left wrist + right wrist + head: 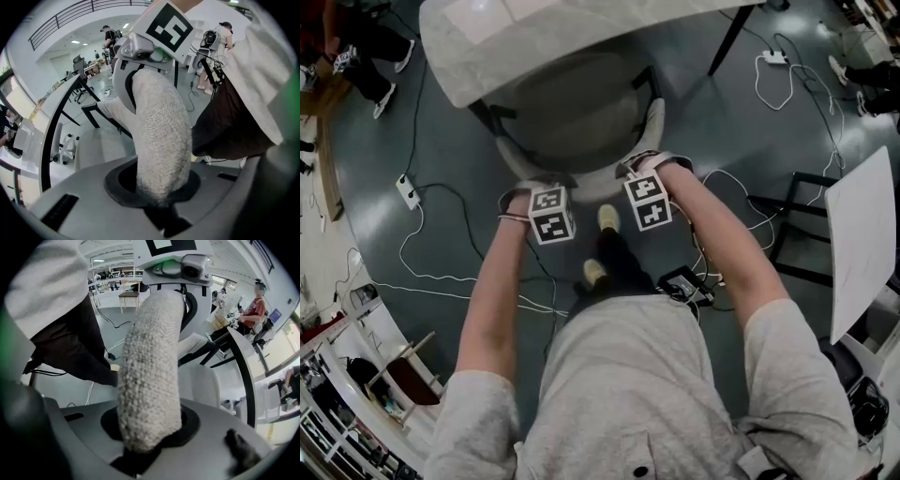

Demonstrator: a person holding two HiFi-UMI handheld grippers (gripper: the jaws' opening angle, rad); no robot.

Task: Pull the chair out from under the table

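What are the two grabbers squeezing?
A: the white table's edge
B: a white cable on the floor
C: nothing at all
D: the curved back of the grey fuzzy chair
D: the left gripper and the right gripper each have their jaws closed on the curved grey fuzzy fabric chair back.

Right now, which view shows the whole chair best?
Head view: the chair from above, seat partly under the table. Left and right gripper views show mainly its fabric backrest close up, clamped.
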